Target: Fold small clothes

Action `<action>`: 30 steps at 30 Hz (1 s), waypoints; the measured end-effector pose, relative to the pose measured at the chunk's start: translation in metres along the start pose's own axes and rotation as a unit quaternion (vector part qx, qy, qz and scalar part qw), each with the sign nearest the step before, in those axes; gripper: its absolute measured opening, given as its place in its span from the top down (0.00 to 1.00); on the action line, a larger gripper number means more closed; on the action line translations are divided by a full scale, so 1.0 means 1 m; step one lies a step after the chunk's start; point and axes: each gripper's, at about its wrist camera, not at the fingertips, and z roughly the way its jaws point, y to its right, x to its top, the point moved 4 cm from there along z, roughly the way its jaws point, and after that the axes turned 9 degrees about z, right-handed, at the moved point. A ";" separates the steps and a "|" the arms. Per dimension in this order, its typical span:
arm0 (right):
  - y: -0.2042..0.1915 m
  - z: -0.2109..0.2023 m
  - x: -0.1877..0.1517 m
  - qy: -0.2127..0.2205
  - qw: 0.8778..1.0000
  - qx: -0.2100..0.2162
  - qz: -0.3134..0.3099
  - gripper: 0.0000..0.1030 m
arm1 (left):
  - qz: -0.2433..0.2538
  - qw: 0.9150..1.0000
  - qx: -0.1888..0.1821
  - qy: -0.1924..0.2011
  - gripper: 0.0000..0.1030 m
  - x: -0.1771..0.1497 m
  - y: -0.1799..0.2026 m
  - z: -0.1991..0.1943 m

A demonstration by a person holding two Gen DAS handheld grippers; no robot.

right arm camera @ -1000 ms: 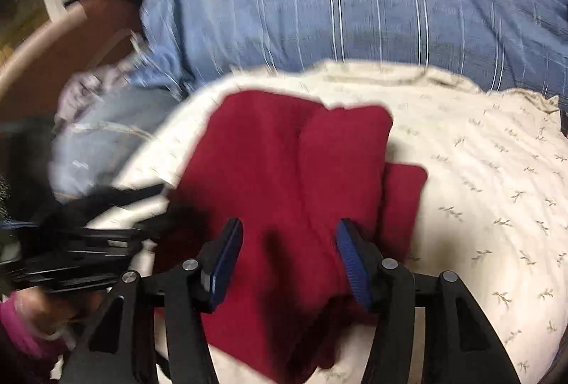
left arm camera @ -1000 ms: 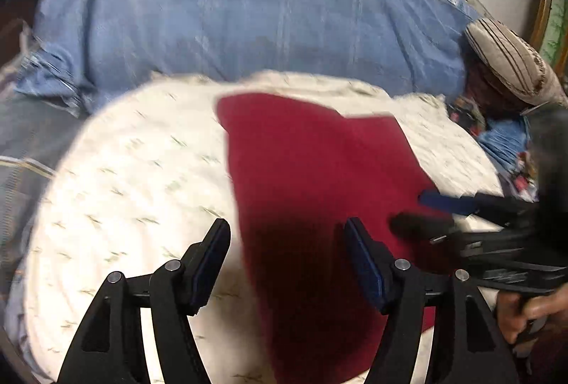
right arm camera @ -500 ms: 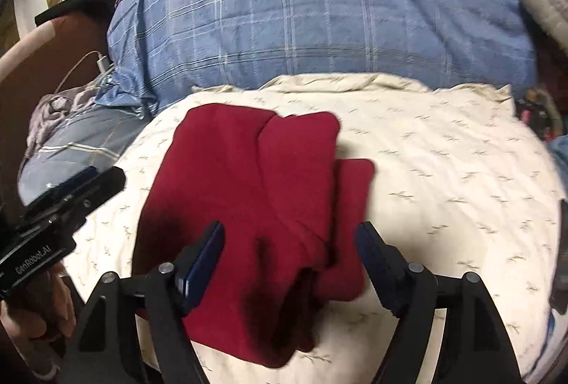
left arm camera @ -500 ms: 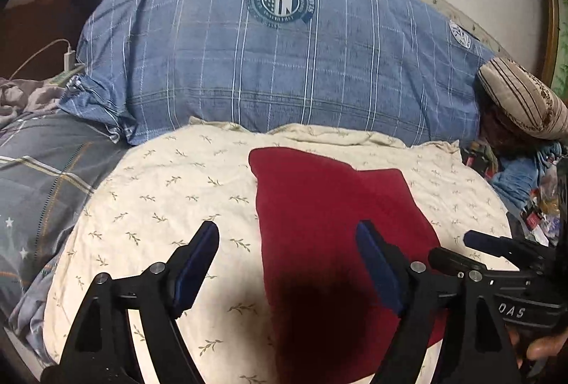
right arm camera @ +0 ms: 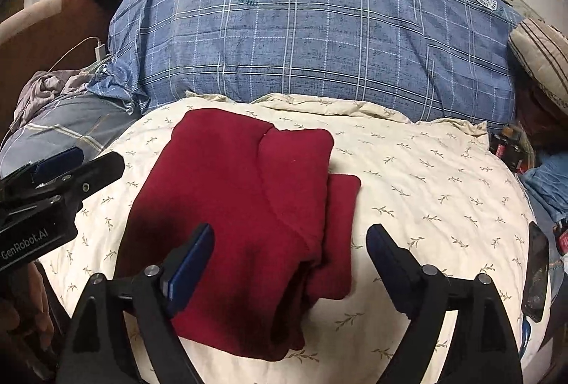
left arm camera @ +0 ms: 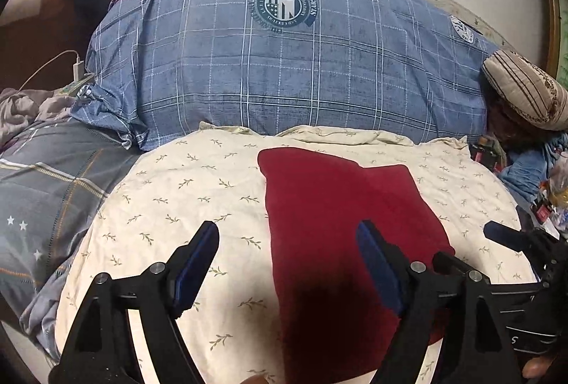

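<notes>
Closest to me, my left gripper [left arm camera: 287, 263] has its blue-padded jaws wide apart, and nothing is pinched between them; they have just been opening. My right gripper [right arm camera: 289, 261] is the same, spread wide and holding nothing, and its jaws have also just been opening, most recently of the two. Both hang above the cloth without touching it. Under them lies the dark red knitted garment [right arm camera: 245, 199], folded in layers, flat on the cream cushion with small leaf print [right arm camera: 426, 192], a little to its left side in the right view. Behind the cushion leans a big blue checked pillow with a round badge [right arm camera: 312, 39]. On the far right is a striped beige bolster [left arm camera: 525, 89].
</notes>
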 end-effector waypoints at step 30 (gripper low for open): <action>0.002 0.011 -0.011 -0.022 0.999 0.011 0.023 0.10 | 0.011 1.000 0.002 -0.014 0.23 -0.002 0.001 0.012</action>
